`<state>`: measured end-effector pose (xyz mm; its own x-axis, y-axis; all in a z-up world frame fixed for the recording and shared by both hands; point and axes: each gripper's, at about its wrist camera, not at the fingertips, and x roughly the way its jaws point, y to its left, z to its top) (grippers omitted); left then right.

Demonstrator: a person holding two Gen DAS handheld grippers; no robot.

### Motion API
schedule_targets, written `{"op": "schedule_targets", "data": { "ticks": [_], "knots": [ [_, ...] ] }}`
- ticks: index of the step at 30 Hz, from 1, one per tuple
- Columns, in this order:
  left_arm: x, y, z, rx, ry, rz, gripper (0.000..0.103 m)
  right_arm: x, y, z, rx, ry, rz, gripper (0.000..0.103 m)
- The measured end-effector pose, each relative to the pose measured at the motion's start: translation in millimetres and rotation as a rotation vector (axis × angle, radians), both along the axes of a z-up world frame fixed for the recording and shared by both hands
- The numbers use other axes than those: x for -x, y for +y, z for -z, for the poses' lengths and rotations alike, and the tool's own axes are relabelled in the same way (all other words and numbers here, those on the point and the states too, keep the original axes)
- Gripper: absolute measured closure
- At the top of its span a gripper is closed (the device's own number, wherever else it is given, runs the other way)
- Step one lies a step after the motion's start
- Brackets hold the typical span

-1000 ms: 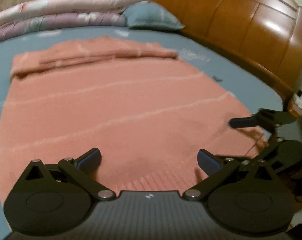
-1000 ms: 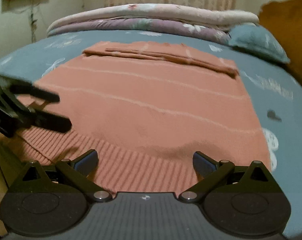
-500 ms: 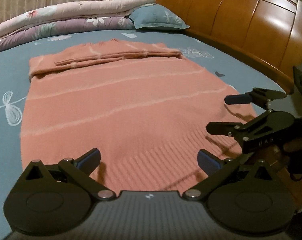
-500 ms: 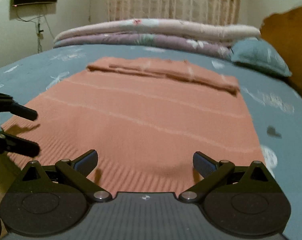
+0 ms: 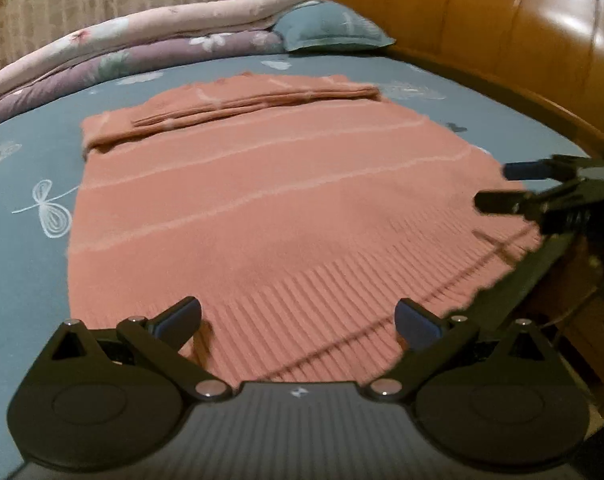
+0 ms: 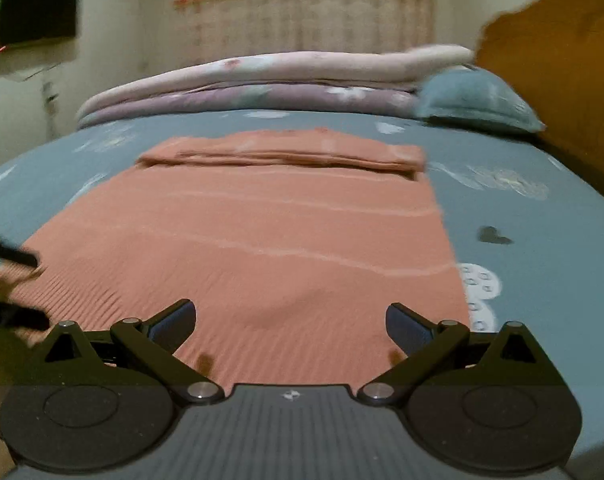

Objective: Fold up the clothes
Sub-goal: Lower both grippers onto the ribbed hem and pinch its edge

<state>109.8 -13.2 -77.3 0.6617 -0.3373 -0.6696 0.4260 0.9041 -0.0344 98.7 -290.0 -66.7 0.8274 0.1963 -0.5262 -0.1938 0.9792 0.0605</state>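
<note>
Salmon-pink knit sweater [image 5: 270, 208] spread flat on the bed [image 5: 30, 168], ribbed hem nearest the cameras, thin pale stripes running across the body. At the far end, sleeves [image 5: 258, 98] already folded in and stacked across the shoulders as a narrow band, so the first stage of the folding looks done. Body not yet folded: full length from hem to shoulders lying in one layer.

Left hand-held gripper [image 5: 298, 320] released, jaws spread wide over the hem near the left corner, nothing between them. Right hand-held gripper [image 6: 290, 320] likewise released and empty, poised over the hem towards the right corner; also visible from the side in the left wrist view, low over the hem's edge.

Judged from this: about to take the hem at both corners and carry it up towards the shoulders. Remaining: closing on the hem, one or two lengthwise folds, then smoothing. Folded quilts [image 6: 262, 80] and a blue pillow [image 6: 473, 100] lying beyond, well apart from the sweater.
</note>
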Motion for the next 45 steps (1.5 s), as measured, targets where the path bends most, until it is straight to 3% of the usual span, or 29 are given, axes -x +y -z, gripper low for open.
{"op": "schedule_targets", "data": {
  "ticks": [3, 5, 10, 14, 18, 21, 23, 31, 45],
  "knots": [
    [-1, 4, 5, 0.013, 0.018, -0.019, 0.001, -11, -20, 12, -0.038, 0.072, 0.077, 0.000],
    [7, 9, 8, 0.011, 0.005, -0.014, 0.001, 0, -31, 17, -0.011, 0.040, 0.083, 0.000],
    [14, 6, 3, -0.029, -0.024, 0.001, 0.001, 12, -38, 9, 0.006, 0.081, 0.124, 0.000],
    [10, -3, -3, -0.056, -0.049, 0.012, 0.001, 14, -21, 1, -0.003, 0.021, 0.039, 0.000],
    [1, -11, 7, -0.071, -0.010, -0.016, 0.001, 4, 6, 5, 0.026, 0.034, -0.040, 0.000],
    [11, -4, 12, -0.039, -0.027, -0.023, 0.001, 5, 12, 14, 0.037, 0.082, -0.048, 0.000],
    [20, 0, 13, -0.048, -0.037, -0.017, 0.001, 15, 8, 16, 0.029, 0.059, -0.046, 0.000],
    [40, -16, 7, -0.169, -0.078, 0.061, 0.001, 27, 3, 12, 0.061, 0.069, -0.048, 0.000],
    [36, -41, 5, -0.239, -0.129, 0.113, 0.001, 32, 18, 2, 0.091, 0.037, -0.104, 0.000]
  ]
}}
